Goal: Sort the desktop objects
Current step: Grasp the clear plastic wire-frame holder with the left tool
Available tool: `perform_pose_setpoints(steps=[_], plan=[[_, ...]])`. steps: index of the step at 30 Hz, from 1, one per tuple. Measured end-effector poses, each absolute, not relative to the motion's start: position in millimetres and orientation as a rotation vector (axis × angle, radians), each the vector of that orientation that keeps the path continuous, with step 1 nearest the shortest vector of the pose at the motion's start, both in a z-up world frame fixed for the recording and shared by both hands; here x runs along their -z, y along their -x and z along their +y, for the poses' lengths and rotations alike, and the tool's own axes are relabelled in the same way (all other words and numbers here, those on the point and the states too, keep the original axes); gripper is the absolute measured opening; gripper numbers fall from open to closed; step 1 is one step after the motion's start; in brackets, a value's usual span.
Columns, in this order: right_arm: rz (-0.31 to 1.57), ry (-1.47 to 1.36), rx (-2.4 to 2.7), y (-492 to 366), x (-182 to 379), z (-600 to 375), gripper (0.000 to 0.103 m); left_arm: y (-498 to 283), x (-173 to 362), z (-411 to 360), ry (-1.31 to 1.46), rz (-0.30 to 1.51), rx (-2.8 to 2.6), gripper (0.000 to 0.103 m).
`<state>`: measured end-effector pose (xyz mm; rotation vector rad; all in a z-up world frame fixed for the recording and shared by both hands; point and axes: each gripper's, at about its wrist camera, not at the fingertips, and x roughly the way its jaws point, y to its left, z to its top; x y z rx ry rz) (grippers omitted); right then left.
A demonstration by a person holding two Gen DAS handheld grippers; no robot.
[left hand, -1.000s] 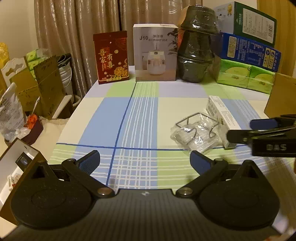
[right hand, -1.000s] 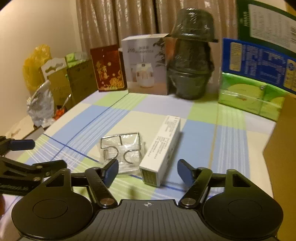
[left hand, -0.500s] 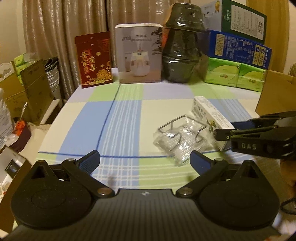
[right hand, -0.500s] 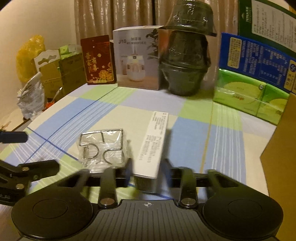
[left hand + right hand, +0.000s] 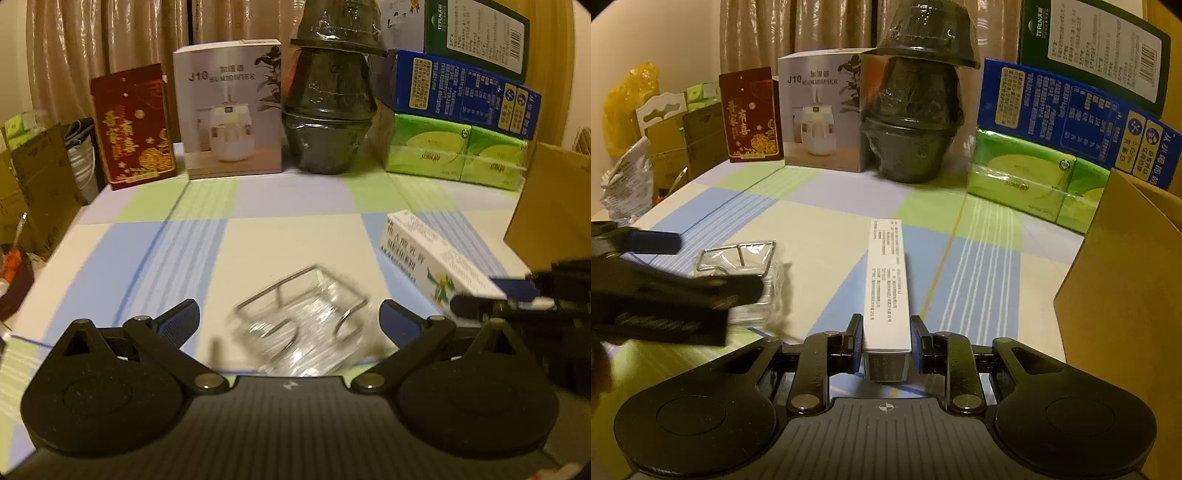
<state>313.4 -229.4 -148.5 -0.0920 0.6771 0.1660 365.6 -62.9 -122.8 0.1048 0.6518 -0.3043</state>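
Since a second ago, the right gripper (image 5: 886, 341) has been closing and is now clamping the white box's (image 5: 887, 280) near end for lifting. The left gripper (image 5: 290, 317), jaws wide, is nearing the wrapped wire rack (image 5: 304, 325) toward the table's (image 5: 288, 240) near edge.

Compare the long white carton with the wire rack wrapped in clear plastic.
The long white carton is opaque, slim and printed; the wire rack wrapped in clear plastic is see-through and squarish. The right gripper clamps the carton's near end; the rack sits ungripped between the left gripper's open jaws. Both lie on the checked tablecloth.
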Motion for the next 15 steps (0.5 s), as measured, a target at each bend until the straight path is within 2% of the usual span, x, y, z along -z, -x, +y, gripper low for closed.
perform_pose_setpoints(steps=[5,10,12,15], plan=[[0.671,0.095,-0.173,-313.9,149.3,-229.9,0.023,-377.2,140.4,-71.1,-0.067,0.685,0.257,0.101],[0.672,0.093,-0.181,-312.4,149.3,-230.4,0.023,-368.4,142.2,-65.4,-0.043,0.663,0.263,0.08],[0.675,0.094,-0.186,-310.9,149.1,-230.2,0.023,-362.5,139.7,-63.0,-0.065,0.674,0.273,0.076],[0.688,0.096,-0.196,-304.5,147.7,-228.2,0.023,-349.3,135.3,-57.7,-0.105,0.698,0.296,0.074]])
